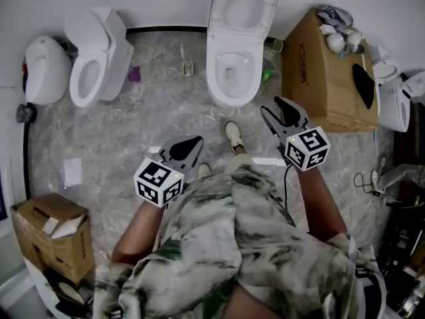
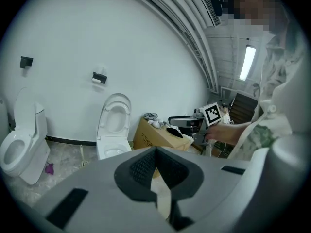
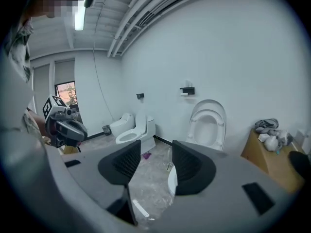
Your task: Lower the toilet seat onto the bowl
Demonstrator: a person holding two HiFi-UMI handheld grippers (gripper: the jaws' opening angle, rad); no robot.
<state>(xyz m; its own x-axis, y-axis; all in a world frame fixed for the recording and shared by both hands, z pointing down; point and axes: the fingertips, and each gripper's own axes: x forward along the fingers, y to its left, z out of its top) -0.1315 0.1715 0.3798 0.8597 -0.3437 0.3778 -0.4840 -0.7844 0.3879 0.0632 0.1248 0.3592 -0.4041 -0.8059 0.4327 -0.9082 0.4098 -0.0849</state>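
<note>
White walls (image 3: 243, 42) meet a grey marbled floor (image 1: 153, 105) along a black skirting strip (image 1: 166, 29). A spare toilet (image 1: 93, 55) stands at the upper left of the head view, a large cardboard box (image 1: 319, 72) at the upper right and a smaller open box (image 1: 53, 238) at the lower left. In the right gripper view, a ceiling strip light (image 3: 79, 14) glows at the top left, and a window (image 3: 67, 93) shows at mid-left.

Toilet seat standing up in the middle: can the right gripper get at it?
Probably yes: the right gripper, jaws open and empty, points toward the toilet seat with only floor between; the cardboard box stands aside.
</note>
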